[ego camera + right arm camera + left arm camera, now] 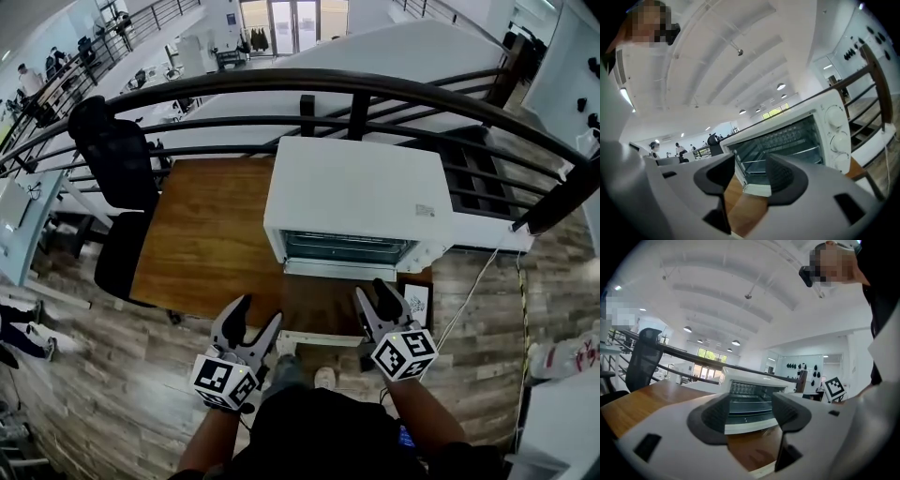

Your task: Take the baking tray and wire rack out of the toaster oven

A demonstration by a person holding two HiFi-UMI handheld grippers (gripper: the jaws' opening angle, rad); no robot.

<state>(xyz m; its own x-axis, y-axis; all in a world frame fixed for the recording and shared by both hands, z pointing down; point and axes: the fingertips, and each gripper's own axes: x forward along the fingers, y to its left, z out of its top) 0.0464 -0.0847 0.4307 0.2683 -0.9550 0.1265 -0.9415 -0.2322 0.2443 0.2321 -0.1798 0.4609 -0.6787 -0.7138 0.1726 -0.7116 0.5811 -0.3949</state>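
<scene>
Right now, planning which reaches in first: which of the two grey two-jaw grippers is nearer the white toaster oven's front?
The right gripper, close before the white toaster oven; the left gripper sits farther back, off its left corner.

White boxy metal toaster oven (361,202); brown wood-grain tabletop (211,234); black mesh office chair (117,155). Grey plastic left gripper (255,317), right gripper (375,292): black pads (712,418), black-and-white square-marker cubes (405,354).

The toaster oven (356,197) is a white box standing on the far right part of the wooden table (206,234). Its glass door (352,270) is folded down toward the near side, and three dials (836,136) run down the right of its front. Inside, the wire rack (799,152) lies level across the cavity. A lower shelf (754,163) sits beneath it; whether this is the baking tray cannot be told.
</scene>
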